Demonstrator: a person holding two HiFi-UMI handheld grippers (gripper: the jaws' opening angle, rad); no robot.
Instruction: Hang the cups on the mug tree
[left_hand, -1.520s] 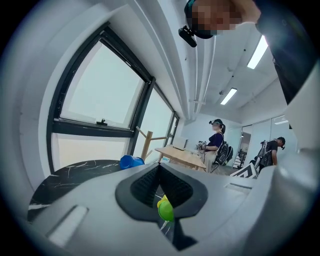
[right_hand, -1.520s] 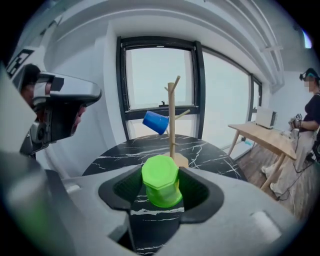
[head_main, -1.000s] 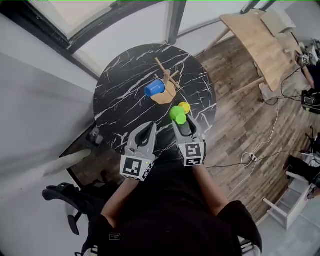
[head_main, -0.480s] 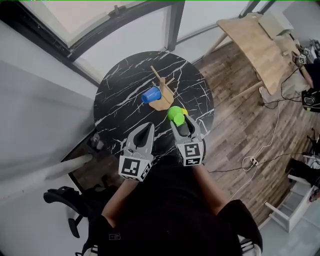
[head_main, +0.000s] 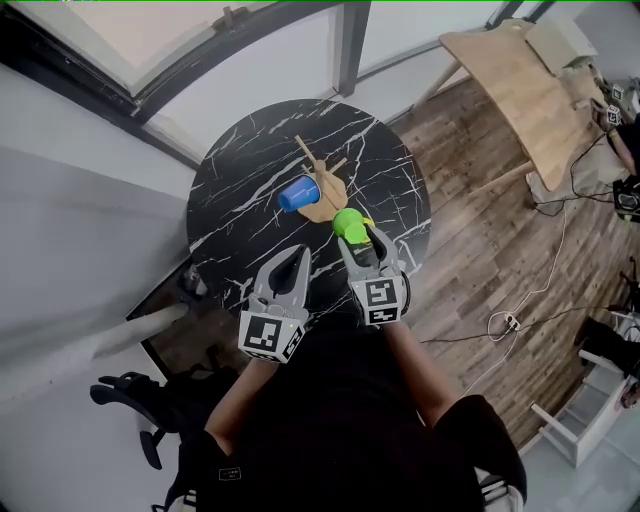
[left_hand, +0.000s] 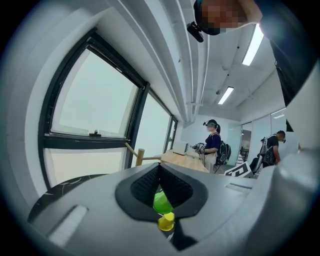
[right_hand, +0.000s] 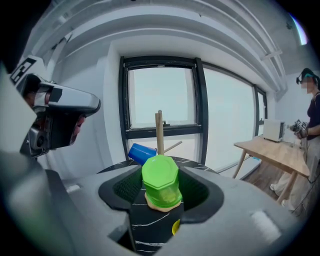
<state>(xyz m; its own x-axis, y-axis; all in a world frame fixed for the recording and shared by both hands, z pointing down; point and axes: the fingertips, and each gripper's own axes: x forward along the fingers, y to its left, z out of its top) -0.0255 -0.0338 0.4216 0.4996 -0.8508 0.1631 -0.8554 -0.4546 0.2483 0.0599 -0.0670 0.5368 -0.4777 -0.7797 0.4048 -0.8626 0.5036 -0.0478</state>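
A wooden mug tree (head_main: 322, 180) stands on the round black marble table (head_main: 240, 180), and a blue cup (head_main: 297, 193) hangs on its left side. My right gripper (head_main: 357, 237) is shut on a green cup (head_main: 350, 224), held just in front of the tree's base. In the right gripper view the green cup (right_hand: 161, 187) sits between the jaws with its bottom toward the tree post (right_hand: 159, 132) and the blue cup (right_hand: 141, 152). A yellow cup (head_main: 367, 224) peeks out beside the green one. My left gripper (head_main: 296, 252) is shut and empty over the table's near edge.
A light wooden table (head_main: 520, 80) stands at the upper right over a plank floor with cables (head_main: 505, 318). A dark office chair (head_main: 130, 395) is at the lower left. Windows lie beyond the round table. People stand in the background (left_hand: 212, 145).
My right gripper has carried the green cup toward the mug tree, so it now covers most of the yellow cup. My left gripper keeps its place at the table's near edge.
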